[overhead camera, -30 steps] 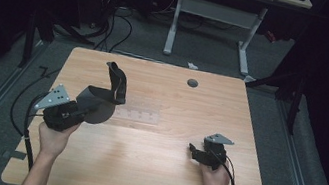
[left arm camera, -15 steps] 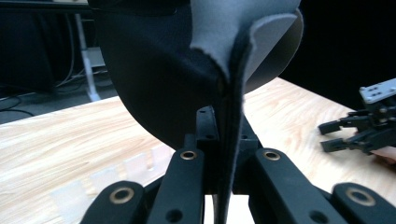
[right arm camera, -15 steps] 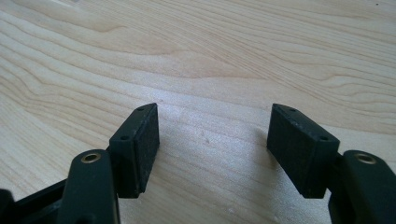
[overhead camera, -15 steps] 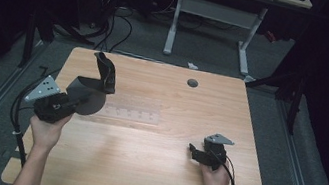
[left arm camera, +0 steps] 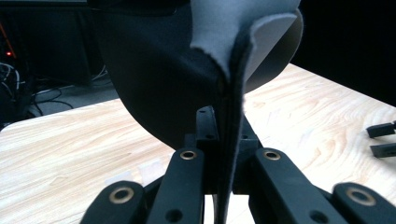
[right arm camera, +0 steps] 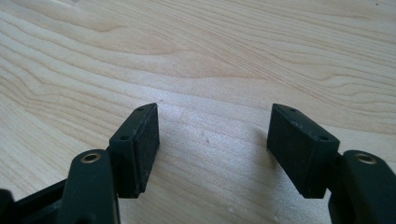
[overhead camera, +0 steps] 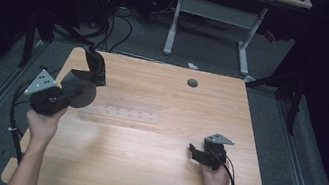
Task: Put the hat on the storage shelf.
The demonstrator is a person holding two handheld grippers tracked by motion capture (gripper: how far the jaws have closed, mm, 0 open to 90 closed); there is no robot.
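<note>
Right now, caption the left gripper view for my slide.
Left tool shut on a floppy black-and-grey pad, lifted above the wooden table.

Black hand-held gripper (overhead camera: pixel 81 89), brass-ringed screw holes

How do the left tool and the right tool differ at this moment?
The left tool is shut on a thin dark grey sheet of soft material and held up at the left side of the light wooden table; the right tool stands open with bare wood between its jaws. The left tool points toward the table's far side, while the right tool sits low near the front right. Both are black, hand-held and topped by a grey three-cornered plate.
</note>
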